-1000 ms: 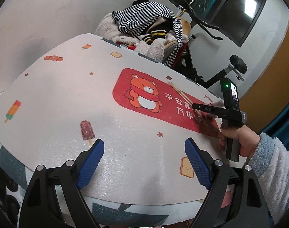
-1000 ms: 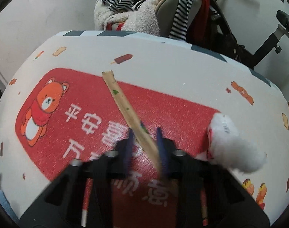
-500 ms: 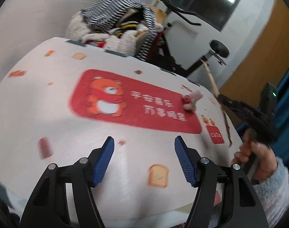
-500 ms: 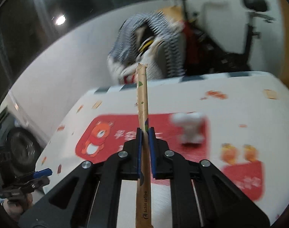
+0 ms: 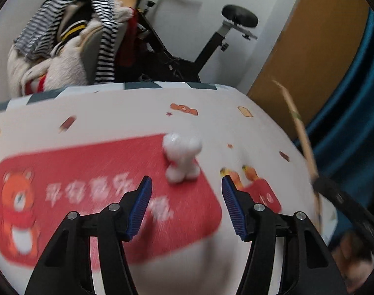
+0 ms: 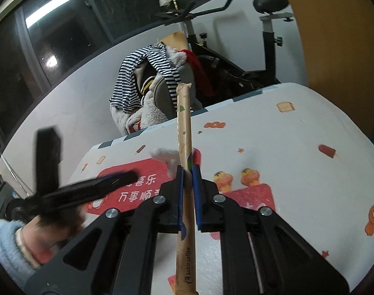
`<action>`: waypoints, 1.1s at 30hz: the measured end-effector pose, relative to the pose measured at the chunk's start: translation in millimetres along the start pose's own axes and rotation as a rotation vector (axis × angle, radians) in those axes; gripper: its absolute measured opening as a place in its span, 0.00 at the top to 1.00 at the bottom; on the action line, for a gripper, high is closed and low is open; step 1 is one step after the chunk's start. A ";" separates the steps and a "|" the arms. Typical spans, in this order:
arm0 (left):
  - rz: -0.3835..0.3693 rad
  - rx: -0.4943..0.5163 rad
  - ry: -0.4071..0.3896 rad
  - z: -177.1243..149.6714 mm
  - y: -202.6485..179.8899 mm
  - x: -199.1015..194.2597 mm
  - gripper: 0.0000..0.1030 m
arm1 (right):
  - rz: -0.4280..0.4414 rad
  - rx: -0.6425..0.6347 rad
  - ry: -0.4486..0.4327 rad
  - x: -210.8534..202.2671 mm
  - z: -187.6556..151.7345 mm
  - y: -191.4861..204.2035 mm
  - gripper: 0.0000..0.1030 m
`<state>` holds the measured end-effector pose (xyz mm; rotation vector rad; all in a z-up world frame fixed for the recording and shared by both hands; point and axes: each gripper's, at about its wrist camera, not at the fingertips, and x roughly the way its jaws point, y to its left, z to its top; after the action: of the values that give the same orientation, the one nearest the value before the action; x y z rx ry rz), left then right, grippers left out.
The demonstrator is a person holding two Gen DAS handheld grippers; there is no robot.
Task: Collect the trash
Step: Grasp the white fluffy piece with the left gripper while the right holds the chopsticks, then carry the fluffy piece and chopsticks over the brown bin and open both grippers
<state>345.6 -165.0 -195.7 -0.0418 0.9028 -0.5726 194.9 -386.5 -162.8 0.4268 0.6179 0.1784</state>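
The right gripper (image 6: 187,169) was clamped on a long brown paper straw wrapper (image 6: 184,132), holding it upright above the white cartoon-printed tabletop (image 6: 297,172). The left gripper (image 5: 186,189), its blue pads apart and just closing with nothing between them, hung over the red bear panel, pointing at a crumpled white tissue (image 5: 182,157) lying on the panel's far right corner.

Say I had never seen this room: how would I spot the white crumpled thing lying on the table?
Find the table with its cartoon-print cloth, then the big red panel showing an orange bear. At the panel's end farthest from the bear lies a fluffy white wad, apparently tissue. It is the only raised, all-white lump there; everything around it is flat print.
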 end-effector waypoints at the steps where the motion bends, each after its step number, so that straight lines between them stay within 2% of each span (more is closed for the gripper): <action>1: 0.008 -0.003 0.003 4.3 -0.7 7.5 0.44 | -0.001 0.006 0.001 -1.0 -0.9 -2.1 0.89; 4: 0.042 -0.046 0.031 18.2 3.3 34.4 0.46 | -0.010 0.029 0.006 -6.7 -4.1 -12.2 0.89; 5: 0.042 -0.063 0.037 19.7 6.9 37.1 0.65 | -0.011 0.032 0.007 -7.9 -5.5 -12.0 0.89; 6: 0.036 -0.079 0.042 20.6 10.1 40.1 0.75 | -0.011 0.038 0.009 -10.1 -7.6 -13.8 0.89; 8: 0.039 -0.098 0.019 18.8 16.4 31.7 0.76 | -0.013 0.048 0.014 -12.6 -11.2 -15.8 0.89; 12: 0.038 -0.038 -0.011 2.9 16.2 1.8 0.76 | 0.003 0.072 0.022 -19.9 -20.6 -17.9 0.89; 17: 0.013 -0.026 -0.047 -35.2 17.0 -66.5 0.76 | 0.055 0.084 0.044 -25.0 -34.8 -6.1 0.89; 22: 0.003 -0.041 -0.082 -87.5 16.1 -145.0 0.76 | 0.135 0.023 0.103 -32.5 -60.4 31.3 0.89; 26: 0.002 -0.059 -0.107 -132.9 18.1 -204.2 0.76 | 0.214 -0.030 0.182 -35.1 -95.2 71.4 0.89; 33: 0.022 -0.107 -0.138 -196.8 28.1 -279.6 0.76 | 0.251 -0.113 0.274 -37.3 -140.9 120.6 0.89</action>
<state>76.0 34.4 -123.2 -0.1663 0.7981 -0.4944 76.9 -241.9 -193.6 0.3723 0.8183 0.5149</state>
